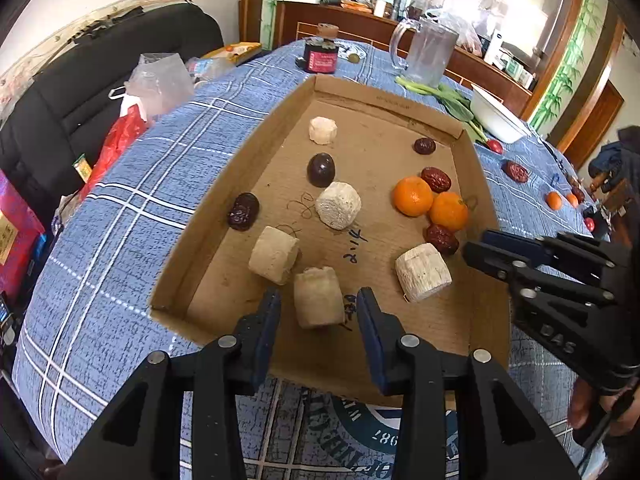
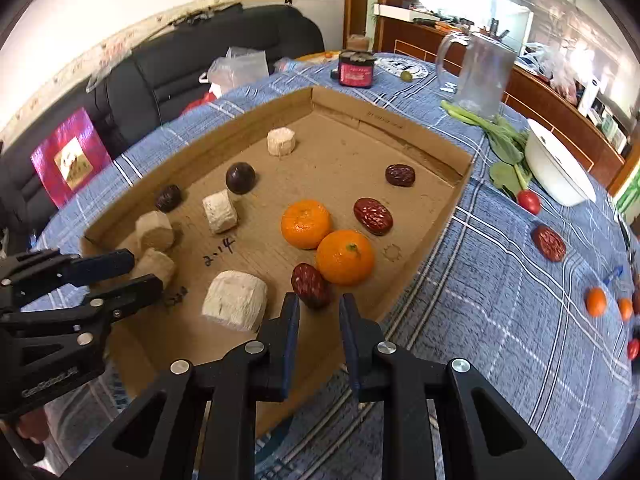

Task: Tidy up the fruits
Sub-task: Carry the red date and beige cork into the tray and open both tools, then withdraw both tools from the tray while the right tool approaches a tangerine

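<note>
A blue checked cloth [image 2: 460,280] covers the table. At the far end stand a clear jug [image 2: 478,74] and a dark jar [image 2: 356,70]. A white bowl [image 2: 558,170] sits beside some green leaves [image 2: 502,146]. A black sofa [image 2: 192,64] is behind.

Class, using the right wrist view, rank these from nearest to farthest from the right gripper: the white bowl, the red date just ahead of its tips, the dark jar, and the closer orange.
1. Red date, just ahead of the right gripper.
2. Orange, slightly right.
3. White bowl, far right.
4. Dark jar, table's far end.
</note>
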